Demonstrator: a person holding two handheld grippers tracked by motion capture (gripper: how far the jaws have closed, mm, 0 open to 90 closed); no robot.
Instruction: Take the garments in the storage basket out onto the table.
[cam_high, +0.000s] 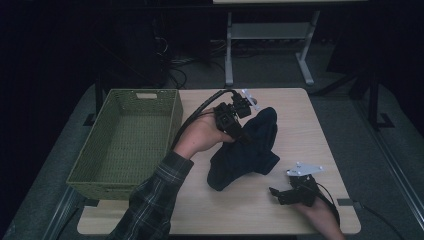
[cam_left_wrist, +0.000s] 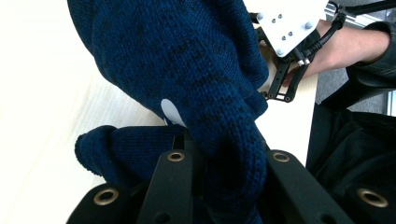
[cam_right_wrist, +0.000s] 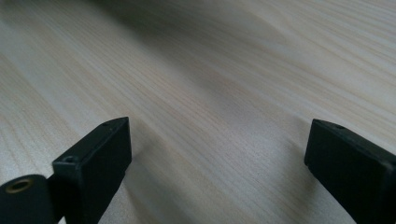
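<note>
Left gripper (cam_high: 239, 131) has its jaws clamped on the dark blue knitted garment (cam_high: 247, 150), which mostly lies mid-counter. Right gripper (cam_high: 280, 192) rests with jaws spread, nothing in them. The green woven plastic basket (cam_high: 125, 142) holds nothing, so I'd guess the job's barely started. Pale wood counter (cam_high: 320, 130), dim room behind.

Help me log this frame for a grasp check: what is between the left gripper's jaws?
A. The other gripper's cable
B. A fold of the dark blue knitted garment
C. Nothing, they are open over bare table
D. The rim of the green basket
B: in the left gripper view, the left gripper has its jaws closed on a fold of the dark blue knitted garment.
</note>
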